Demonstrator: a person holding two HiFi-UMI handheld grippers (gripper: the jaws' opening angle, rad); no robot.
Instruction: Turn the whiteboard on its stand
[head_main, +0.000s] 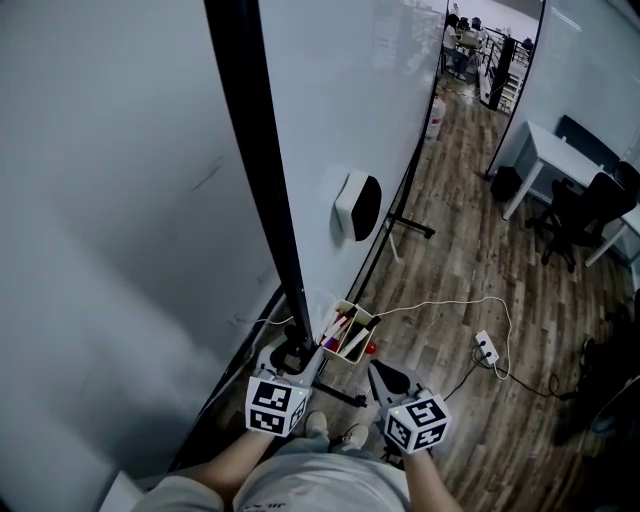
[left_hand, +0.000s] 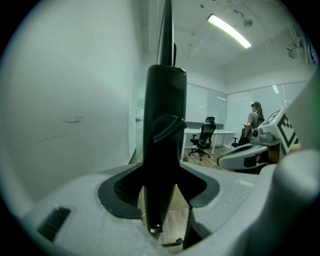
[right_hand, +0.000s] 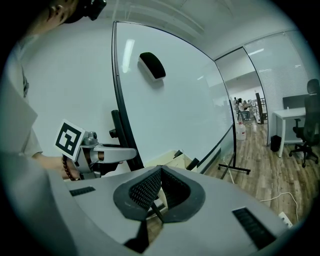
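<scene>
Head view: the whiteboard (head_main: 350, 100) stands upright ahead, and its black frame post (head_main: 262, 150) runs vertically. The left gripper (head_main: 291, 357) is at the post's foot; the right gripper (head_main: 380, 372) is beside it.
Left gripper view: the jaws are clamped around the post.
Right gripper view: the jaws are pressed together and empty, with the board ahead-left.

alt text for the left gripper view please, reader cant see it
The left gripper is closed on a black upright post, seen close up along its jaws, with a white surface bearing faint marks to the left. Behind on the right are an office desk with chairs, a standing person and the right gripper.
</scene>
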